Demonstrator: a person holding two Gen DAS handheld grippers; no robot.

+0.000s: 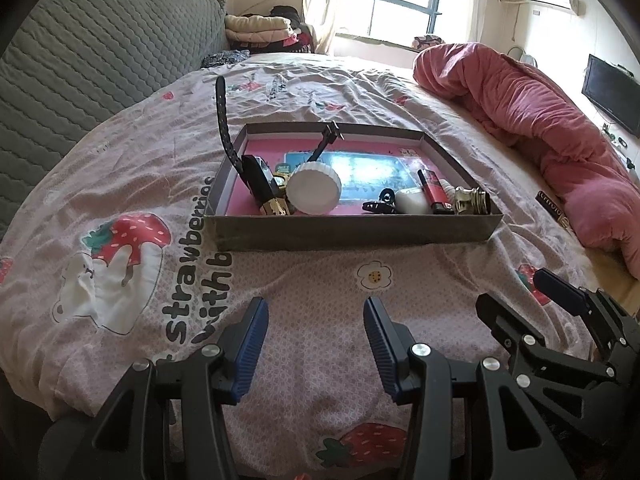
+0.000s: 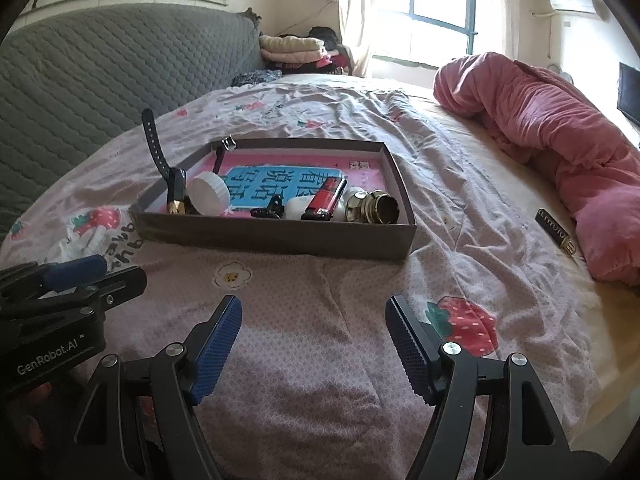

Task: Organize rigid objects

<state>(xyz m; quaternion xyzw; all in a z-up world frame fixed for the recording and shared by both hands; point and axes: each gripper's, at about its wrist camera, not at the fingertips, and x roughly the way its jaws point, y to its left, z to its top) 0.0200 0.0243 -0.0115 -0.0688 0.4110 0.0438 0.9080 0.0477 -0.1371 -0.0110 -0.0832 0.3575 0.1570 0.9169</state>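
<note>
A: How do the two grippers stand?

B: Both are released. The left gripper (image 1: 316, 340), black with blue ribbed pads, hangs with its fingers spread over the pink strawberry-print bedsheet (image 1: 304, 288), nothing between them. The right gripper (image 2: 314, 340), the same build, is spread just as wide over the sheet, also empty. They sit side by side, near the front edge of the bed.

A: And the things to organize?

B: Almost all are in one shallow grey cardboard box lid (image 2: 276, 236) with a pink and blue printed floor, lying on the sheet beyond the grippers. I count one white ribbed round cap (image 1: 315, 191) tipped on its edge, one red lighter (image 2: 324, 199), two shiny gold metal fittings (image 2: 374, 207) at the right front corner, one small black clip (image 2: 266, 209), and one white rounded plastic piece (image 2: 298, 207) beside the lighter.

A: Anything on the left of the lid?

B: One black watch with a perforated strap (image 1: 224, 120) sticking up over the left wall, and one black piece with a gold faceted end (image 1: 274, 206) leaning by the cap.

A: Anything outside the lid?

B: One dark flat bar with gold lettering (image 2: 554, 232), on the sheet well to the right, just beside the rolled pink plush blanket (image 2: 560, 132).
</note>
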